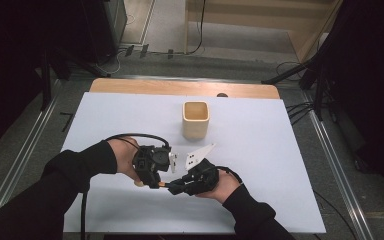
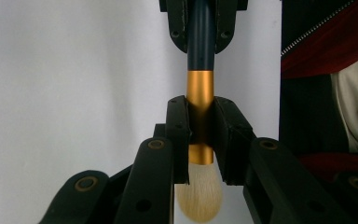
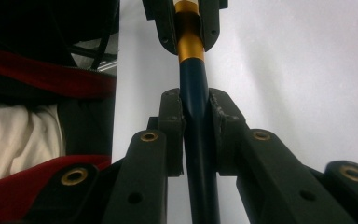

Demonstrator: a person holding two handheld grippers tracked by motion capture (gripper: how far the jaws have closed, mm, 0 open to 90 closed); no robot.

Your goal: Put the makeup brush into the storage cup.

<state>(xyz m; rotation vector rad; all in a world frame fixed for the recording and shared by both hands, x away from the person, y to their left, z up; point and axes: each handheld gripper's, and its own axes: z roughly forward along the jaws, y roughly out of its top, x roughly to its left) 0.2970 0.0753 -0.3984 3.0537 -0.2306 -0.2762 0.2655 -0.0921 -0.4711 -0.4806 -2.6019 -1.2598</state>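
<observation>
- Two grippers share one makeup brush with a navy handle, gold ferrule and pale bristle tuft (image 2: pixel 200 88), held level just above the white counter (image 1: pixel 260 150), near the person's edge.
- Left gripper (image 2: pixel 200 135): fingers clenched on the gold ferrule, bristles hanging just behind them.
- Right gripper (image 3: pixel 195 135): fingers clamped on the navy handle — the two grips nearly tip to tip.
- Likely a handover. Judgement: release only one side, after the other is firm; pull apart along the brush's axis, no twist.
- Square pale wooden cup (image 1: pixel 195 120) stands upright, well apart, farther up the counter — a probable destination.
- Risk: brush tilting once one grip lets go.
</observation>
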